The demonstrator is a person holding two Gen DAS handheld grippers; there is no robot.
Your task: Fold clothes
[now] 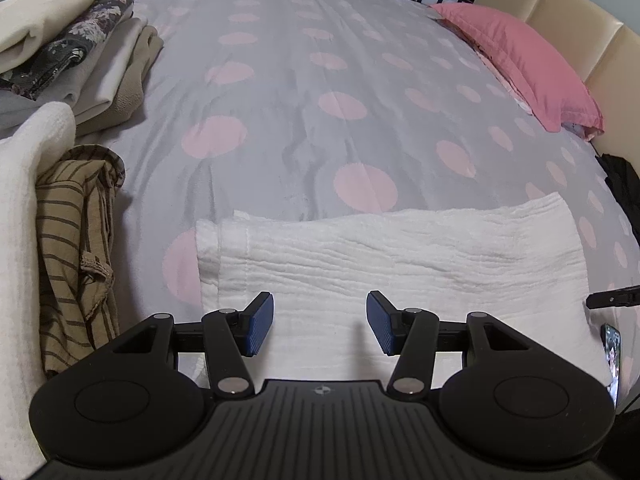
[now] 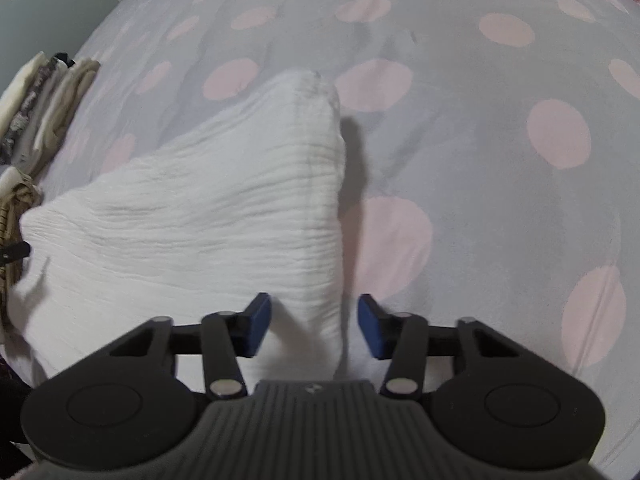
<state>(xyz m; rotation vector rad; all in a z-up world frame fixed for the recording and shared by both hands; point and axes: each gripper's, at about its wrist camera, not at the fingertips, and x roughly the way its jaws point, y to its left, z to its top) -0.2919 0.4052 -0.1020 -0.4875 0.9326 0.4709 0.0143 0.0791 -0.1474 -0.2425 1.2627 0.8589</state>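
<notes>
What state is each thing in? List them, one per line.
White crinkled cotton cloth: folded, flat on the bed.
Brown striped garment: crumpled, unfolded.
Stack of beige and floral clothes: folded, piled.
Pink pillow: lying by the headboard.
Left tool: open.
Right tool: open, astride the cloth's edge.

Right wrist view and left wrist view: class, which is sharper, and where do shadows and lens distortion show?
Left wrist view: sharp, the bedspread bulges like a dome, corners dark. Right wrist view: softer, blurred on the white cloth, whose raised edge throws a dark shadow to its right; the same fisheye bulge.
</notes>
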